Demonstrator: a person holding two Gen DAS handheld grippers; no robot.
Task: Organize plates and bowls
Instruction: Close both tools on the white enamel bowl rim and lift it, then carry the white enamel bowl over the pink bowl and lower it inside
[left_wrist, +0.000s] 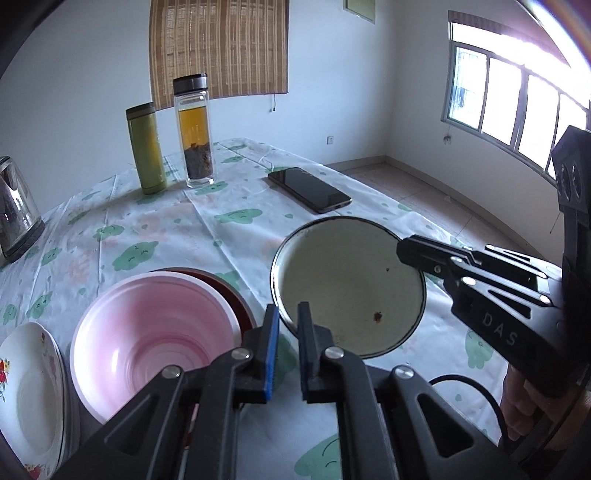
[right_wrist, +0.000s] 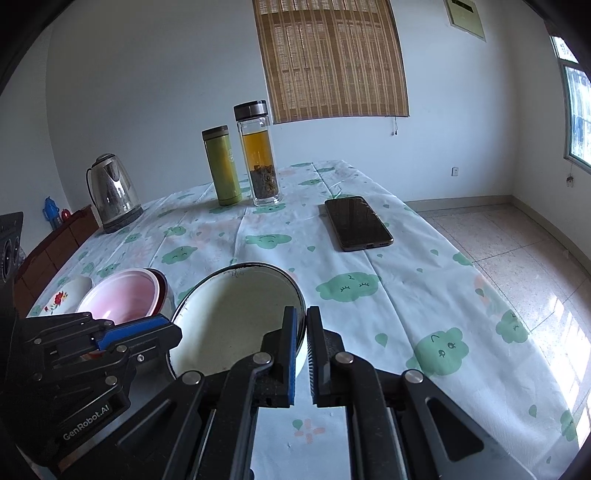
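Two grippers on one enamel plate (left_wrist: 347, 284): our left gripper (left_wrist: 287, 325) pinches its near rim, our right gripper (right_wrist: 301, 332) clamps the opposite rim. Plate sits tilted above the tablecloth (left_wrist: 229, 229), just right of the pink bowl (left_wrist: 147, 332) nested in a red bowl (left_wrist: 236, 291); floral plate stack (left_wrist: 29, 391) far left.

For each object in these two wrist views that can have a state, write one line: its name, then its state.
enamel bowl: empty, rim gripped on two sides
left gripper: shut on bowl's near rim
right gripper: shut on bowl's rim
pink bowl: empty, nested in red bowl
floral plates: stacked, empty
glass bottle: capped, upright, holds tea
green flask: capped, upright
phone: screen dark
kettle: lid closed
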